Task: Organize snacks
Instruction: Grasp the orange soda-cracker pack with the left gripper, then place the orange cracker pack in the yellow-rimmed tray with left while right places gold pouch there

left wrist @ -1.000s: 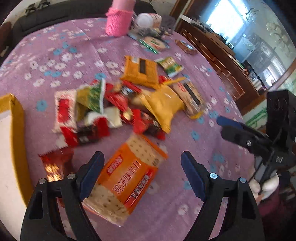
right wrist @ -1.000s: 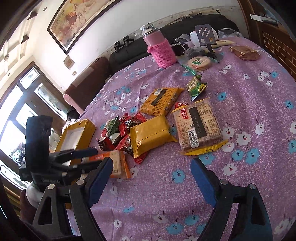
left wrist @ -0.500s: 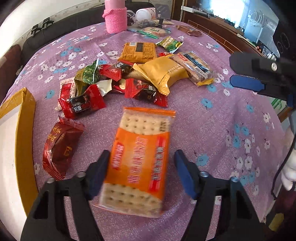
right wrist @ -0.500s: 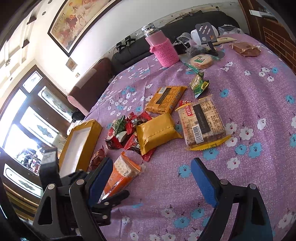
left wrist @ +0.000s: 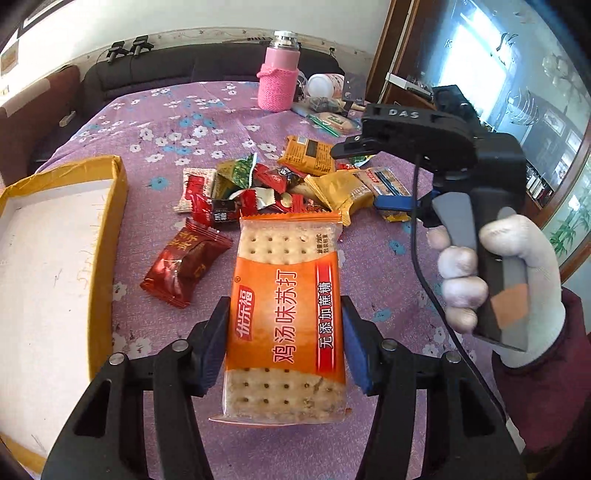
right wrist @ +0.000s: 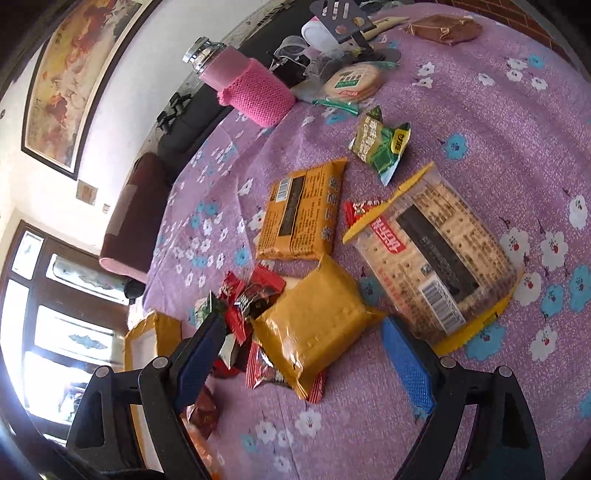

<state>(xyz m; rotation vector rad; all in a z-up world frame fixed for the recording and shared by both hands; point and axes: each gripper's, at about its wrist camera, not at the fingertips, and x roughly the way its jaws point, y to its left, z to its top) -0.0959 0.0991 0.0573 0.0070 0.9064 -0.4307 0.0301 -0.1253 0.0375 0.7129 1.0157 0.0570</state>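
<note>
My left gripper (left wrist: 284,343) is shut on an orange cracker pack (left wrist: 288,317) and holds it above the purple flowered table (left wrist: 177,136). A pile of small red, green and yellow snack packets (left wrist: 258,188) lies beyond it. A yellow cardboard box (left wrist: 48,258) with a white inside sits at the left. My right gripper (right wrist: 306,362) is open, its fingers on either side of a plain yellow packet (right wrist: 317,332). A clear cracker pack (right wrist: 436,254) and an orange-brown packet (right wrist: 303,214) lie beside it. The right gripper's body (left wrist: 461,173) also shows in the left wrist view.
A pink knit-covered bottle (left wrist: 279,77) stands at the table's far side, with a round biscuit pack (right wrist: 352,83), a green packet (right wrist: 380,144) and a brown pouch (right wrist: 443,29) near it. A dark sofa (left wrist: 184,70) runs behind the table.
My left gripper closed on the orange cracker pack and lifted it off the table. My right gripper moved forward and down over the plain yellow packet.
</note>
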